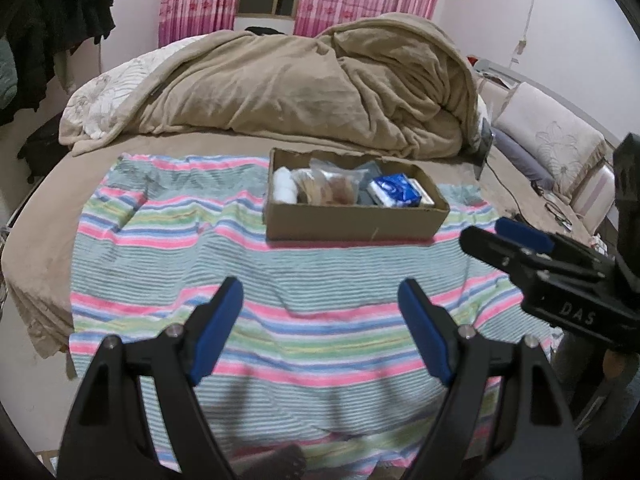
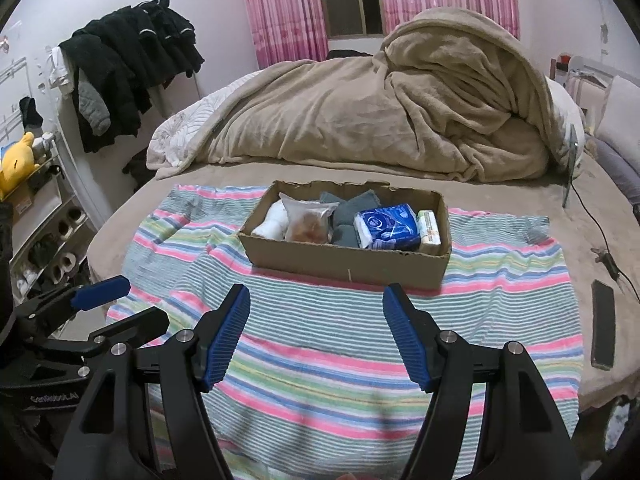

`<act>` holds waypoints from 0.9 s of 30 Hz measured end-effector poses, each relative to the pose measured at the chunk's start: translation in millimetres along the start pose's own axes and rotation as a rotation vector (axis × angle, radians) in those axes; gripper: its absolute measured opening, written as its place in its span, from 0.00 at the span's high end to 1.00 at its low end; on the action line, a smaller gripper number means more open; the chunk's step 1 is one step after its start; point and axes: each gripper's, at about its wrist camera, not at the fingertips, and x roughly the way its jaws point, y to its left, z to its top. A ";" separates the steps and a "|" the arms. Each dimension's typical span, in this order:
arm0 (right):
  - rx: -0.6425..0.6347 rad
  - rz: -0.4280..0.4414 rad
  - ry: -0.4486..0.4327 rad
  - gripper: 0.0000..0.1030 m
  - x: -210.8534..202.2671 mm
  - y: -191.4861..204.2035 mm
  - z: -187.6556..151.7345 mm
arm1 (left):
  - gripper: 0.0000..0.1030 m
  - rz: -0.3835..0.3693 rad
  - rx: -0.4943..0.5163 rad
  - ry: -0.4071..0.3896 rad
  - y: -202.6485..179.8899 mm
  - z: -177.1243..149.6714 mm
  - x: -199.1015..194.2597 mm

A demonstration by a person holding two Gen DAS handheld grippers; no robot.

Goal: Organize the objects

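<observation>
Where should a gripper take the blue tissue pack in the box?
Take the blue tissue pack from above, pinching its exposed top across the narrow width. It sits wedged between the grey cloth and a small white pack, so side access looks blocked.

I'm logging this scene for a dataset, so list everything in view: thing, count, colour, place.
cardboard box: one, brown, on the striped towel
white roll: one, box's left end
clear bag: one, brownish contents, beside the roll
grey cloth: one, box's middle
tissue pack: one, blue and white, right of the cloth
small pack: one, pale, box's right end
striped towel: one, pastel, on the bed
blanket: one, beige, heaped behind the box
phone: one, dark, right of the towel
curtains: pink, at the window
clothes: black, hanging left
left tongs: open, empty
right tongs: open, empty
</observation>
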 end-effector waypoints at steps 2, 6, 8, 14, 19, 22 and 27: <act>-0.008 -0.014 -0.010 0.29 -5.8 1.9 -3.6 | 0.17 0.011 0.002 -0.003 -0.2 -2.7 -3.1; -0.012 -0.023 -0.024 0.22 -14.2 2.8 -9.7 | 0.11 0.025 0.007 -0.007 -3.0 -9.5 -10.0; -0.010 -0.024 -0.030 0.22 -18.1 2.8 -12.3 | 0.08 0.027 0.018 -0.012 -6.5 -11.5 -12.9; 0.004 -0.027 -0.053 0.22 -24.0 -0.4 -15.5 | 0.07 0.031 0.040 -0.055 -11.2 -14.1 -23.9; 0.005 -0.029 -0.053 0.22 -24.6 -2.6 -17.1 | 0.07 0.024 0.048 -0.081 -9.7 -15.2 -27.4; 0.003 -0.027 -0.059 0.22 -25.3 -2.4 -19.5 | 0.06 0.019 0.027 -0.091 -4.4 -16.2 -27.9; 0.004 -0.027 -0.063 0.22 -25.8 -2.0 -21.1 | 0.05 0.028 0.020 -0.108 0.6 -18.3 -27.1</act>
